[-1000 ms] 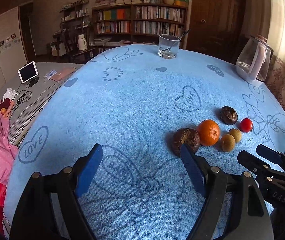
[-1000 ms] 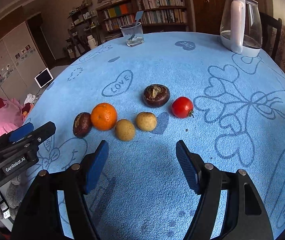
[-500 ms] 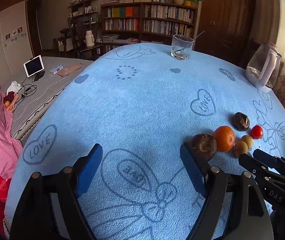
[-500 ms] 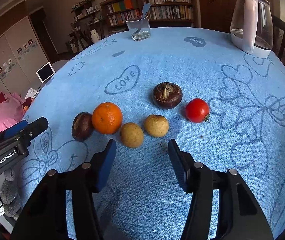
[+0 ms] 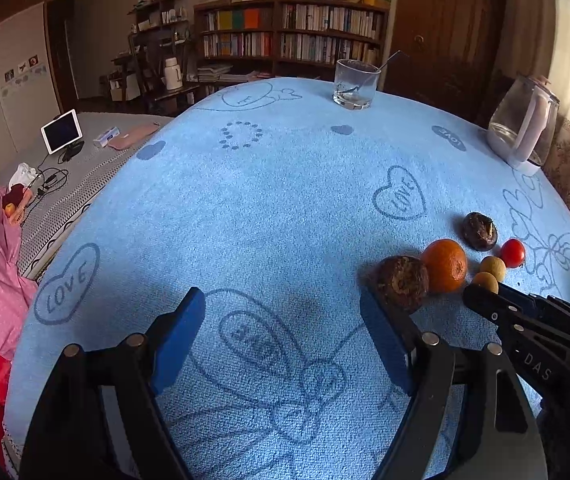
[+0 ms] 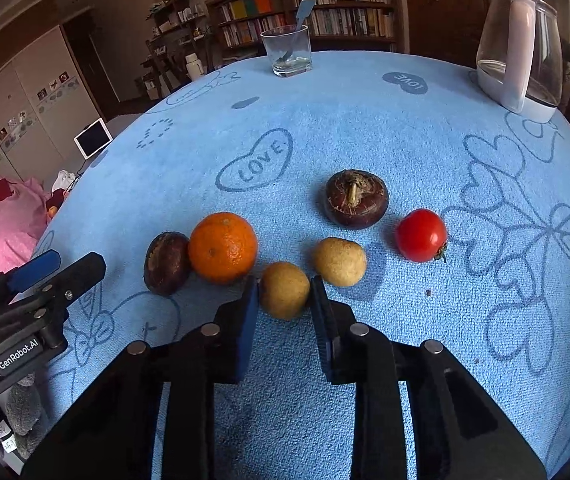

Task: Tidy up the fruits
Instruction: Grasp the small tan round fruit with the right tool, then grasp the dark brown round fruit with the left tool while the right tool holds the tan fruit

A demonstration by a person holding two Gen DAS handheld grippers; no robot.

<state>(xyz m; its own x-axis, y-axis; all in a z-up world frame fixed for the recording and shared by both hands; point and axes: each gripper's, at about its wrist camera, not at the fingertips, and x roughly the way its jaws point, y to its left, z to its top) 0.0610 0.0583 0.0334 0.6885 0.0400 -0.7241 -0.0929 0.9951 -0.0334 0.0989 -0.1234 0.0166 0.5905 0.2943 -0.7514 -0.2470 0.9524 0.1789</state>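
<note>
Table (image 6: 405, 128): orange (image 6: 223, 246) just right of a chestnut (image 6: 166, 262); second chestnut (image 6: 356, 198) behind two longans (image 6: 284, 290); tomato (image 6: 421, 235) rightmost. Glass (image 6: 287, 50), kettle (image 6: 519, 42) at far edge.

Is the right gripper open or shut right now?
Shut on a longan. In the right wrist view, the right gripper has both blue pads against the sides of the small tan longan, which sits on the blue tablecloth.
</note>
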